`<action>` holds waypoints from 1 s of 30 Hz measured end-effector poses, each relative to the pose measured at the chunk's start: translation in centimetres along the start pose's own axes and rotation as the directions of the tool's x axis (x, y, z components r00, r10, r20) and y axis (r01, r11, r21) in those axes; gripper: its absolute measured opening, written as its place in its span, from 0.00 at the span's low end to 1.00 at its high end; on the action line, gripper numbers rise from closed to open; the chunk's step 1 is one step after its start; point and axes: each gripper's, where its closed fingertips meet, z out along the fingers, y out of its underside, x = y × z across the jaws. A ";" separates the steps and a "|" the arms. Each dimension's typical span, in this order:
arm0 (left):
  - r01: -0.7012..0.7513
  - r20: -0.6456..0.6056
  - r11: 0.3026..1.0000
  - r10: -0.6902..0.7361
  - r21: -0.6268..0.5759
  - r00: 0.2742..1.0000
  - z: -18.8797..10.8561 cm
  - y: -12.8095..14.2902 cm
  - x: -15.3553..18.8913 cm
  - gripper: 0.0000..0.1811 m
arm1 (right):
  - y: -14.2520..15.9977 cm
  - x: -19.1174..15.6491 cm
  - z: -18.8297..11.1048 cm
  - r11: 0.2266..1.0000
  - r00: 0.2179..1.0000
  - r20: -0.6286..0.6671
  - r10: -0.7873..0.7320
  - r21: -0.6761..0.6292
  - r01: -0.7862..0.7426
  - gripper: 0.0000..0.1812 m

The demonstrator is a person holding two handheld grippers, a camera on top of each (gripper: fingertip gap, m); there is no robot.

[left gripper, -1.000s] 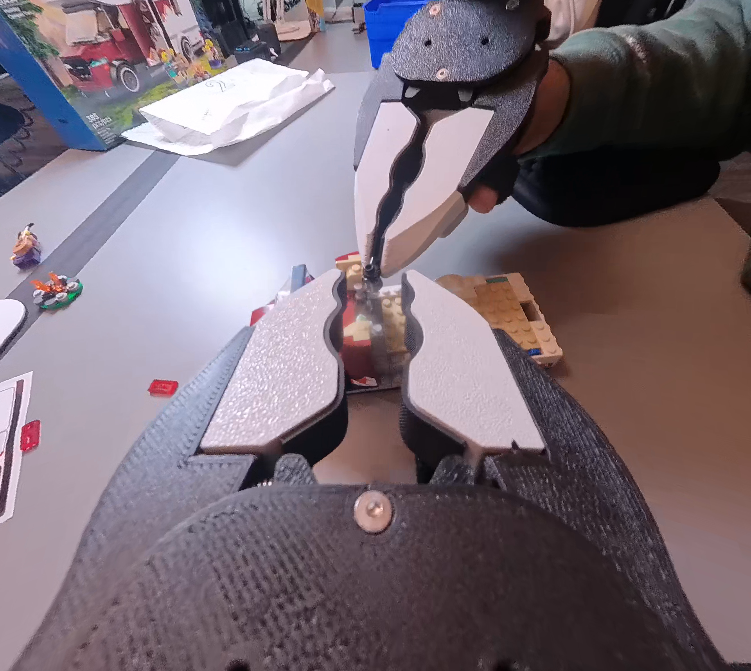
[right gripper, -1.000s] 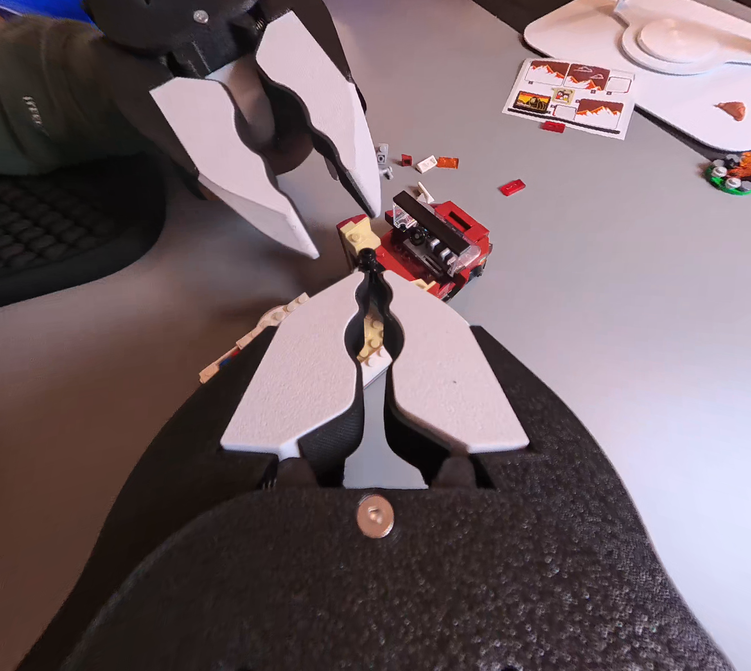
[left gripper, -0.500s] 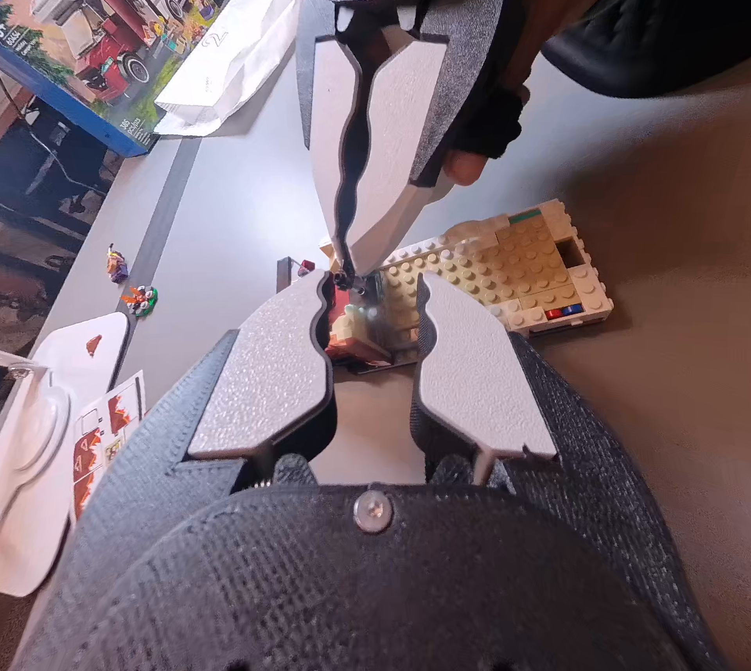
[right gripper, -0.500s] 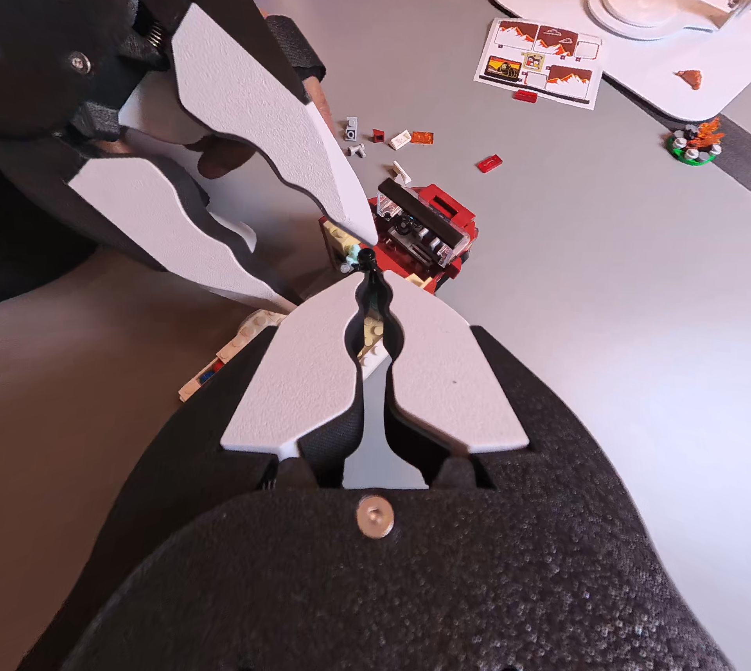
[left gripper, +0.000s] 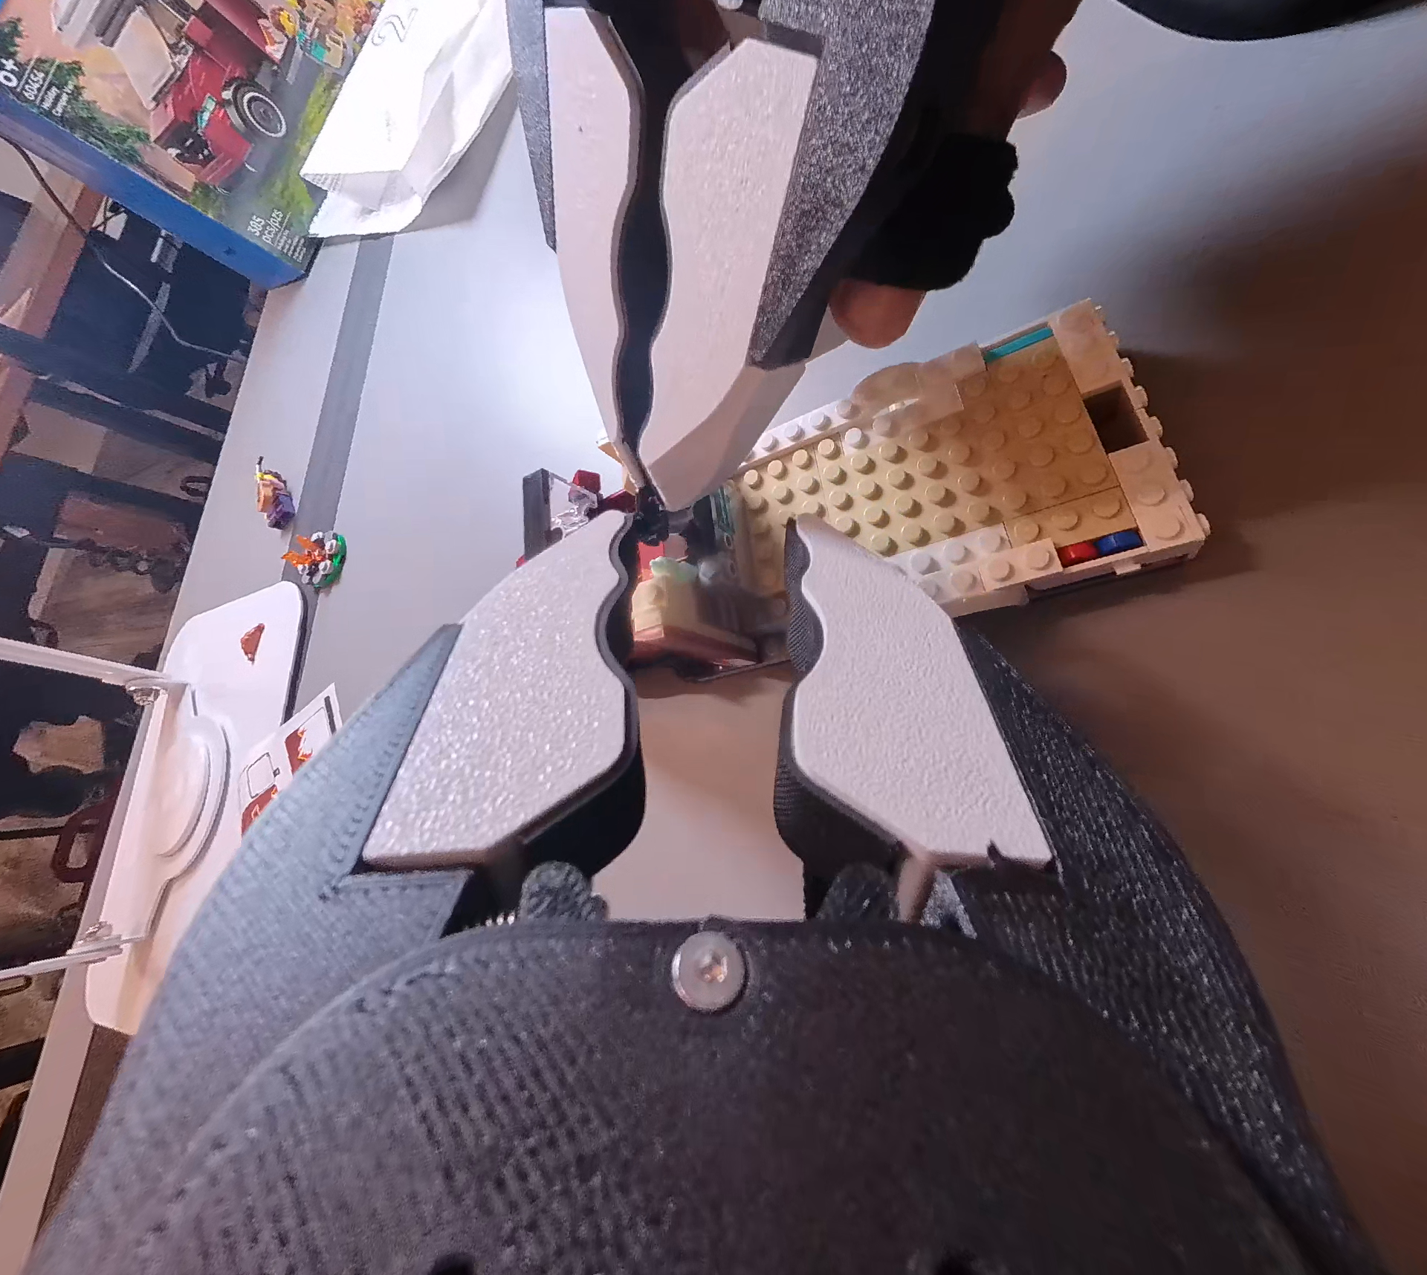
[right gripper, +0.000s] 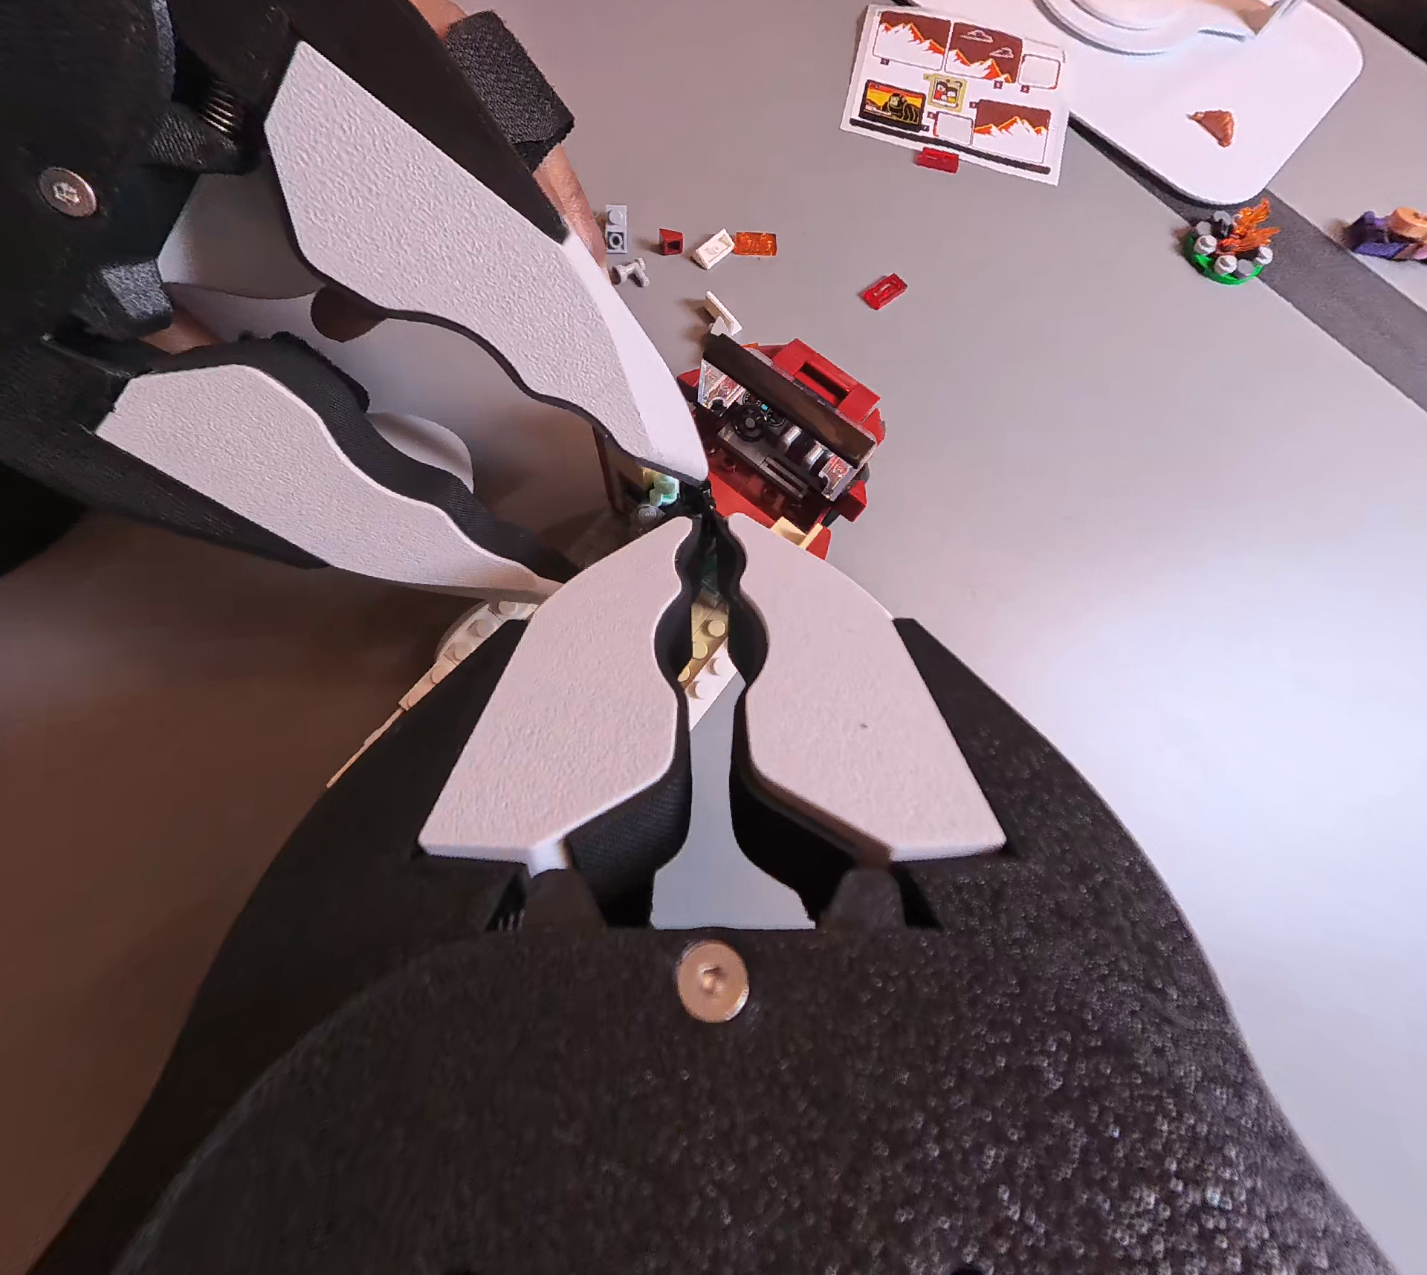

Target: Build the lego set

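Black, a tiny piece (right gripper: 704, 504) sits pinched between the closed tips of the right gripper (right gripper: 706, 528) over the red-and-tan lego camper (right gripper: 788, 435) on the grey table (right gripper: 1081, 543), while the left gripper (left gripper: 706, 543) straddles the model, jaws apart.

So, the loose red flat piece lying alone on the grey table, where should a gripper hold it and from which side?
The red flat piece lies flat and low, clear of the other loose bits, so probably come from straight above and pinch its two long edges. The top face gives nothing to squeeze. The table around it is bare, leaving room for both fingertips.
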 end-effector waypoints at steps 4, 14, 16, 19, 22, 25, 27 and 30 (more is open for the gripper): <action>-0.004 0.003 1.000 0.004 -0.001 1.000 0.1 0.0 0.0 0.20 | 0.1 -0.1 0.0 1.000 1.000 -0.023 0.013 0.014 -0.013 0.02; -0.002 0.017 1.000 0.002 0.010 1.000 0.0 0.2 -0.4 0.19 | 0.0 0.1 0.0 0.986 0.991 -0.110 0.082 0.151 -0.065 0.02; -0.003 0.014 1.000 0.003 0.012 1.000 0.0 0.2 -0.4 0.19 | 0.1 0.0 0.2 0.986 0.989 -0.123 0.086 0.156 -0.066 0.02; -0.013 0.008 1.000 0.013 0.007 1.000 0.0 0.3 -0.1 0.19 | 0.2 -0.1 0.3 0.986 0.988 -0.131 0.086 0.156 -0.065 0.02; -0.023 0.010 1.000 0.023 0.005 1.000 0.1 0.3 0.0 0.19 | 0.2 0.0 0.3 0.986 0.987 -0.128 0.092 0.152 -0.072 0.02; -0.031 0.011 1.000 0.031 0.002 0.999 0.1 0.2 0.0 0.19 | 0.3 -0.1 0.3 0.987 0.988 -0.124 0.095 0.144 -0.077 0.02; -0.037 0.012 0.999 0.037 0.002 0.999 0.2 0.2 0.0 0.19 | 0.4 -0.2 0.2 0.986 0.987 -0.118 0.108 0.140 -0.092 0.02; -0.052 0.013 0.999 0.052 -0.008 0.999 0.3 0.1 0.1 0.19 | 0.5 -0.1 0.1 0.985 0.985 -0.120 0.126 0.136 -0.110 0.02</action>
